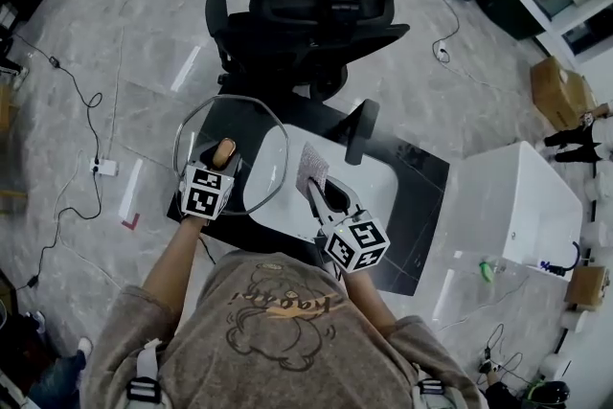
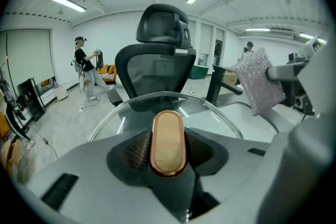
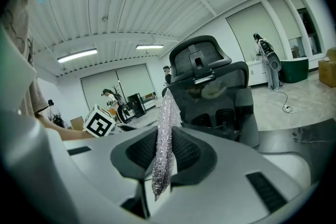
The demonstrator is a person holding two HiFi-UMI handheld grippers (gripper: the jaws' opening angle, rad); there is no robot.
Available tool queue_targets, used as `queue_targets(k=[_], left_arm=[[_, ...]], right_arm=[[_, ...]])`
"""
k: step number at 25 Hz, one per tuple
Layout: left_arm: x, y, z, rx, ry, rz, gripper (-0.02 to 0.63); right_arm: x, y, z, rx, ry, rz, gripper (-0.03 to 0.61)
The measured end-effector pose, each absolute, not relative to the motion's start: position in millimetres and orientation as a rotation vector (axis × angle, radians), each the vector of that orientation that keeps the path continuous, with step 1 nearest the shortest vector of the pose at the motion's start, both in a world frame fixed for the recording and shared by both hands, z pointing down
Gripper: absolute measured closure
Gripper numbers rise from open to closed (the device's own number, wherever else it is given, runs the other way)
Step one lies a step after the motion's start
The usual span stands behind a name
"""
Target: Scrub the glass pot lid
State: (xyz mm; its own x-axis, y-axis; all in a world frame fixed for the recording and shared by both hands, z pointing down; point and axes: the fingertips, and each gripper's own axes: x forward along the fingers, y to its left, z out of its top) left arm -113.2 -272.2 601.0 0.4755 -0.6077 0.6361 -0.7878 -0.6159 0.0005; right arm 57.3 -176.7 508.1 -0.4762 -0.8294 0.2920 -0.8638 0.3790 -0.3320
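Left gripper [image 1: 219,162] has its jaws closed on the wooden knob [image 2: 168,141] of the glass lid [image 1: 261,170]; both pads press the knob's sides. The lid is up in the air, knob side toward the person, hanging over the left edge of the white table [image 1: 381,183], with part of it out over the floor. Its metal rim arcs beyond the knob in the left gripper view.

Right gripper [image 1: 322,196] has its jaws clamped on a silvery scrub pad [image 3: 167,128], which sticks up from between them, edge-on to its own camera. In the head view the pad sits just beside the lid's right rim, over the table. The left gripper view shows a small gap between the two.

A black office chair [image 1: 302,14] stands behind the table.
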Motion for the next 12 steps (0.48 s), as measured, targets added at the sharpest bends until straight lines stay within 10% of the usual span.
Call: queue_targets(k=[12], left_arm=[[-108.6,-259.4,514.9,2.169,-0.835,-0.009,0.433]], right_arm=[[86.1,-183.2,490.9,1.615,-2.598,0.645,0.495]])
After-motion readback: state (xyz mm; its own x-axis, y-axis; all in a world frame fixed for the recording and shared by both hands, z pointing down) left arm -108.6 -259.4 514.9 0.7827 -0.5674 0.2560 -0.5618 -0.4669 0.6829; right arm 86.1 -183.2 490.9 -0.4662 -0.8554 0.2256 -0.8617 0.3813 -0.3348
